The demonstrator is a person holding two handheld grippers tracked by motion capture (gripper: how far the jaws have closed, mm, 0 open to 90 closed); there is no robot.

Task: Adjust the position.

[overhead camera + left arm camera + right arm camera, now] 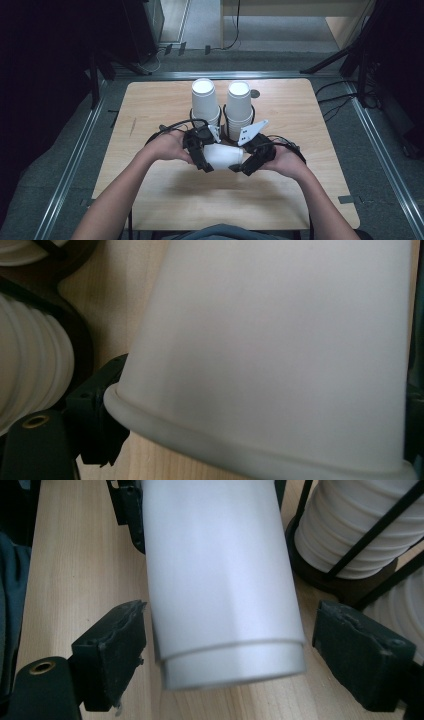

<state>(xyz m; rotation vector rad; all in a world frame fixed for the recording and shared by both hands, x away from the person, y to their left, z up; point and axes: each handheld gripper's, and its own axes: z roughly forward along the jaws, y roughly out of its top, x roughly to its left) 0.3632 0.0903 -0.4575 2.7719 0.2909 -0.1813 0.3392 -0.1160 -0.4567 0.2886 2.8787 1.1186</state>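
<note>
Our left gripper [202,152] has its jaws pinching the rim end of a white paper cup [224,156], and in the left gripper view that cup [280,350] bulges across most of the frame with its rolled lip running along the bottom and a black pad tucked against it at lower left. Our right gripper [250,161] has its jaws spread: in the right gripper view the two pads stand at lower left and lower right, each with a gap to the cup's base end [225,590], which lies between them. In the high view we hold the cup on its side at the centre of the frame, over the wooden table [165,195]. Just above it, two stacks of white cups [222,105] stand upside down in black wire holders.
</note>
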